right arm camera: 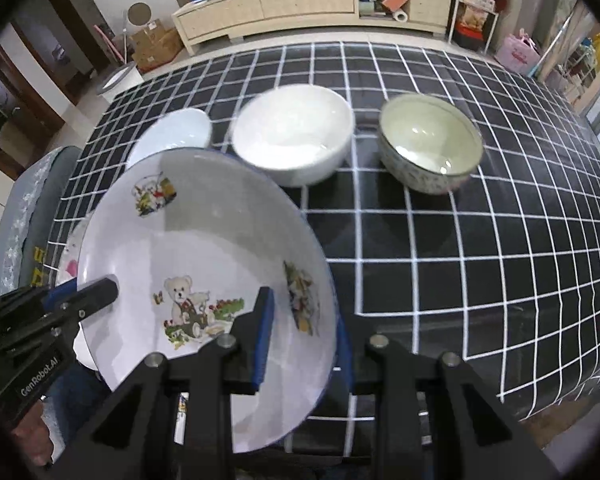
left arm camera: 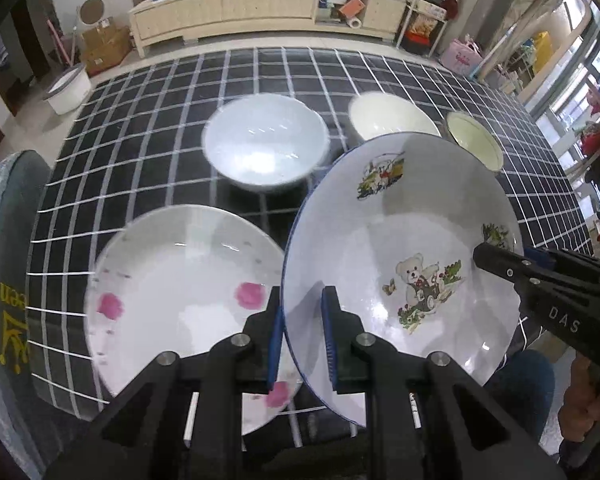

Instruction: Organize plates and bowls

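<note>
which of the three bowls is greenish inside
The rightmost bowl, with a speckled outside and pale green inside. The middle bowl is plain white and the left bowl bluish white.

Both wrist cameras look steeply down, close, sharing the teddy-bear plate (left arm camera: 400, 240).
</note>
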Available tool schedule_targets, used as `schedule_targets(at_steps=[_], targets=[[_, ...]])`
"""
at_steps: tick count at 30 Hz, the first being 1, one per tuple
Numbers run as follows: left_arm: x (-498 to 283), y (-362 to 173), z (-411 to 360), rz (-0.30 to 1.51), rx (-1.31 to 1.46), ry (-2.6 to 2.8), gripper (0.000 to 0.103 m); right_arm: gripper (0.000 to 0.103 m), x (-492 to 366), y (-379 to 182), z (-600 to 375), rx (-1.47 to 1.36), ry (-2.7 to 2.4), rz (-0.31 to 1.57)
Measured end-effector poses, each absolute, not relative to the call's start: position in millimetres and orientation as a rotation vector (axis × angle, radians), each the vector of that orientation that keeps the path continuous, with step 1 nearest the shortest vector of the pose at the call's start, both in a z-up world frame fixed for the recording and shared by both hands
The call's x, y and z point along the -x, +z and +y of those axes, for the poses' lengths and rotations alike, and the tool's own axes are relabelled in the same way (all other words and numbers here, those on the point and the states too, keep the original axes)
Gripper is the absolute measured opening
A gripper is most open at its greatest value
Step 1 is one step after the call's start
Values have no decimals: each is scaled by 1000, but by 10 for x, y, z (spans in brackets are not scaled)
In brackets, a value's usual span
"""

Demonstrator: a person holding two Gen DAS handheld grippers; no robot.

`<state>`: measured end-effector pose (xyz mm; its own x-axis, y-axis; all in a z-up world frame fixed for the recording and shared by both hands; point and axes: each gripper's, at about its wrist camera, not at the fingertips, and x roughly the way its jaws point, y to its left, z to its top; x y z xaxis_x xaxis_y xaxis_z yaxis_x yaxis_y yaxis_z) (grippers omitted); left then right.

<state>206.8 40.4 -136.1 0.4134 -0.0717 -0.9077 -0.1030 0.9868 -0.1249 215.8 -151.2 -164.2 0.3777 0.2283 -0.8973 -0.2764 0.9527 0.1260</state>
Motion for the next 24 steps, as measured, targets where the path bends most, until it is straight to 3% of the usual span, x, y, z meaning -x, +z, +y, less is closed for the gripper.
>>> schedule_targets(at_steps=[13,24], targets=[[-1796,-1214,1143,1136,229,128,15,33,-2099,-1605,-699,104,430,1154],[-1625,-1425,1510,1179,257,174,15,33,-2031,-1779,-208,181,454,1199]])
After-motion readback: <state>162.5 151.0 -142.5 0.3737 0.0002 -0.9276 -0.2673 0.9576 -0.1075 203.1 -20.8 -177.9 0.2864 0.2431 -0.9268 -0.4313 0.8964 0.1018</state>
